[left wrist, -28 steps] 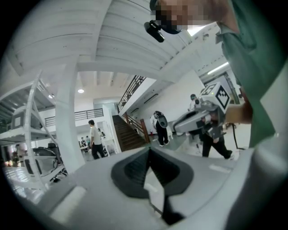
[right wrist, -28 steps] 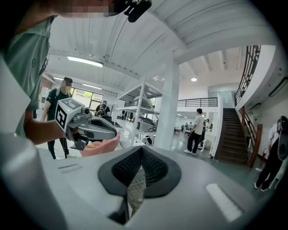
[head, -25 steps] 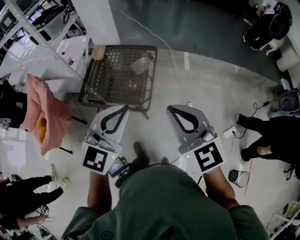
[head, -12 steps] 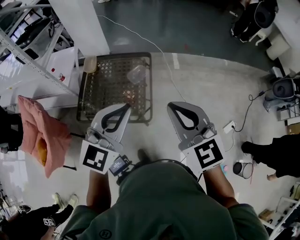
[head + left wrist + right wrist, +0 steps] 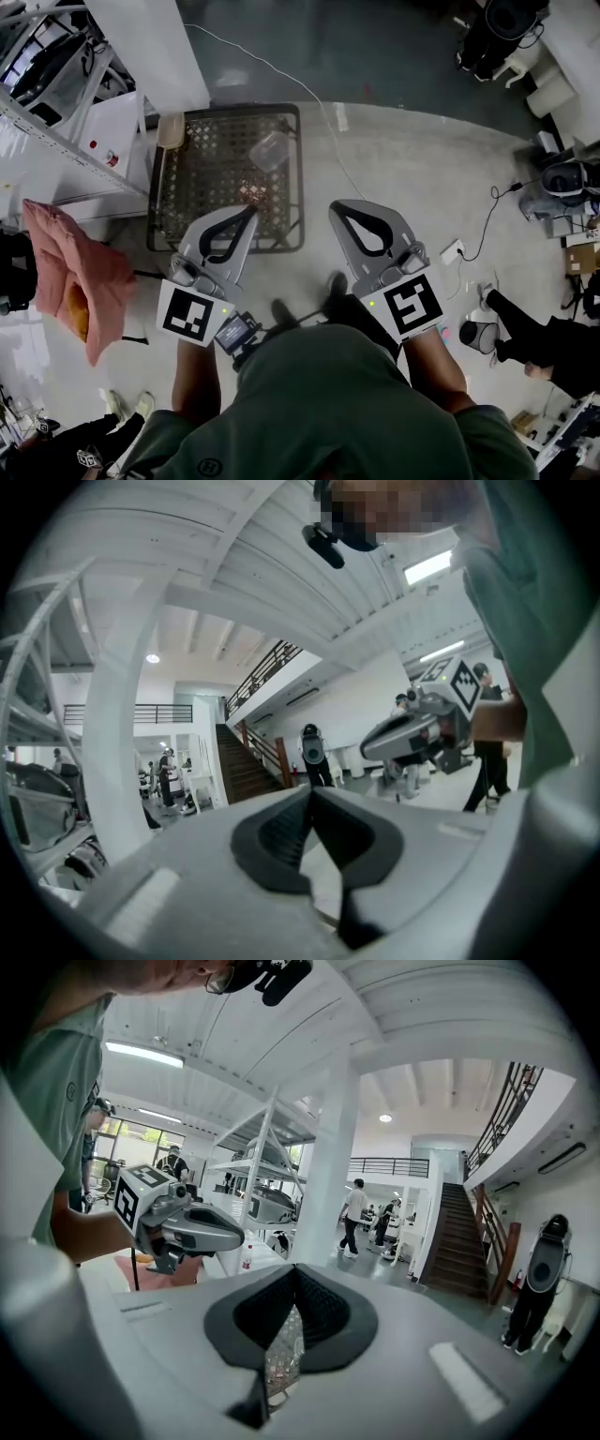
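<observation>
The left gripper (image 5: 249, 212) and right gripper (image 5: 341, 209) are found clenched and empty, while the wire basket (image 5: 202, 173) at 12 o'clock is judged rigid, light and best gripped by its rim.

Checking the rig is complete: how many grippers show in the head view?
2. The left gripper overlaps the black wire rack's near edge; the right gripper is over concrete floor beside it. None seems hidden.
</observation>
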